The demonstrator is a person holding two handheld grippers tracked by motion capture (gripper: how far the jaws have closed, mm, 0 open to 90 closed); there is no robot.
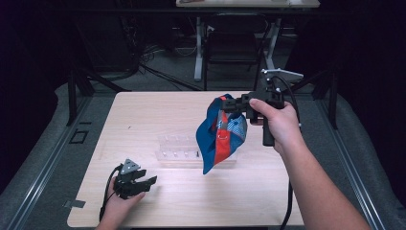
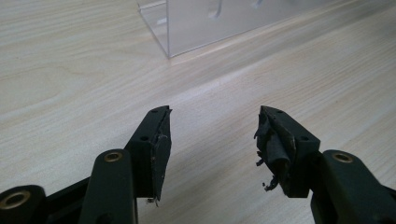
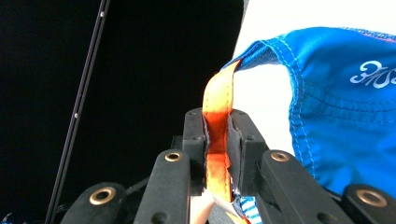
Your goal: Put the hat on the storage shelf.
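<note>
One orange strap was all my right tool clamped, the soft, light blue garment drooping above the worktop, while my left tool rested released near its front-left corner.

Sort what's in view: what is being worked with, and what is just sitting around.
In use:
right gripper, shut on the orange strap
blue garment, hanging from it
left gripper, open over the table

Idle, probably:
clear box on the table
chair behind
</note>
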